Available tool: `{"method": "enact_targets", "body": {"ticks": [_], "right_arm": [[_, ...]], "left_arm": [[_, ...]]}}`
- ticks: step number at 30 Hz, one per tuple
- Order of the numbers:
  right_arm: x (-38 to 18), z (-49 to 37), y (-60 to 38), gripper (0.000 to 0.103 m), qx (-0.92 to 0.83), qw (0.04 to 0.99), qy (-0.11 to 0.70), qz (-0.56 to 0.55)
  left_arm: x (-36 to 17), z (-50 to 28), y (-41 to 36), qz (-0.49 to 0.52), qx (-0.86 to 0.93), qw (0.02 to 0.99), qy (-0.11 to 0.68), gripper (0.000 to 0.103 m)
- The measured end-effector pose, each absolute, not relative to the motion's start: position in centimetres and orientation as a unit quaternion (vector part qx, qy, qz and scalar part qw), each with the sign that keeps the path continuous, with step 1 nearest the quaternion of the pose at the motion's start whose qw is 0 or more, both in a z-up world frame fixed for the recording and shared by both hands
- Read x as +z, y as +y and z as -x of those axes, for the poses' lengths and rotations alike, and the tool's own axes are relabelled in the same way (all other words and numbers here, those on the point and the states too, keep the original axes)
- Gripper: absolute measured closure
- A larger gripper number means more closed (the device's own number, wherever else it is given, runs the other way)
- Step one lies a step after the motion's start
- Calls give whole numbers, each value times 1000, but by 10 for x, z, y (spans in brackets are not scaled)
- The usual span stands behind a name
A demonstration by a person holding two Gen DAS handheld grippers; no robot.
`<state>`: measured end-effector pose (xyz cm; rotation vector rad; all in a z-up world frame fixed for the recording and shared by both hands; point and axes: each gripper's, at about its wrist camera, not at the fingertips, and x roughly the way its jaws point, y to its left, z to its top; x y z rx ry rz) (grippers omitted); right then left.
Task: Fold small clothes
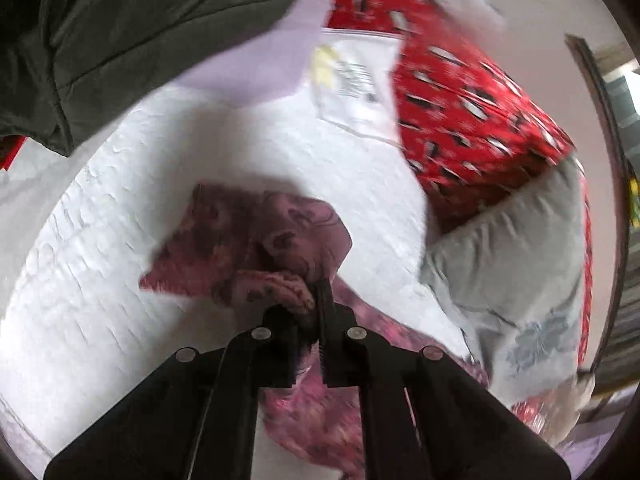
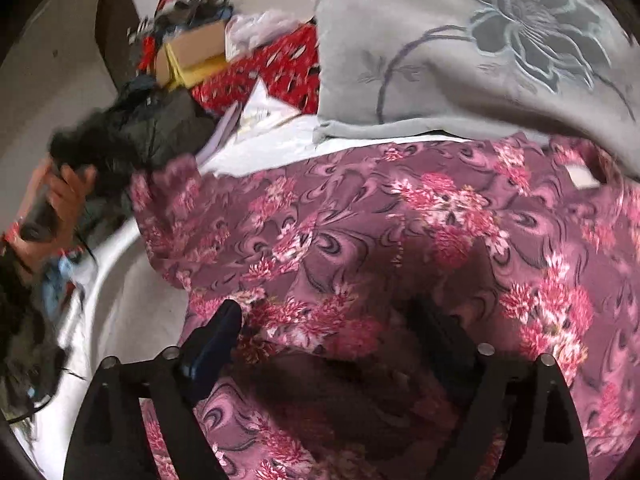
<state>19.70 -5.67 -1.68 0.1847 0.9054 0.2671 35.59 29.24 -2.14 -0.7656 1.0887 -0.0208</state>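
While the left gripper (image 1: 322, 300) was pinched tight on a bunched edge of the pink flowery cloth (image 2: 360, 220), the picture was blurry. The right gripper (image 2: 332, 320) stood wide open over the cloth, holding nothing. The cloth lay on the white bed (image 1: 100, 260), its far end tucked under a grey pillow (image 2: 440, 40)

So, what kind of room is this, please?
Most likely a bedroom: the floral garment lies on a white quilted bedcover, with a grey pillow and a red patterned sheet beside it.
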Motion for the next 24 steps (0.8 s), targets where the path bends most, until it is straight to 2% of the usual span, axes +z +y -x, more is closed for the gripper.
{"method": "enact_targets", "body": {"ticks": [5,13,20,24], "right_arm": [[2,-186,-72,14,57,899,426,-88],[10,-142,-200,14,-128,879,442,-122],[-4,-96,-264,14,-185,863,451,-135],[-8,-96,-243,3,-180,871,452,-72]], "left_arm": [[11,-338,241,311,-44,805,502,98],[39,-314,148,254,-95,815,512,98],[51,-293,60,228,-147,804,529,98],[36,-281,-1,213,-179,786,551,98]]}}
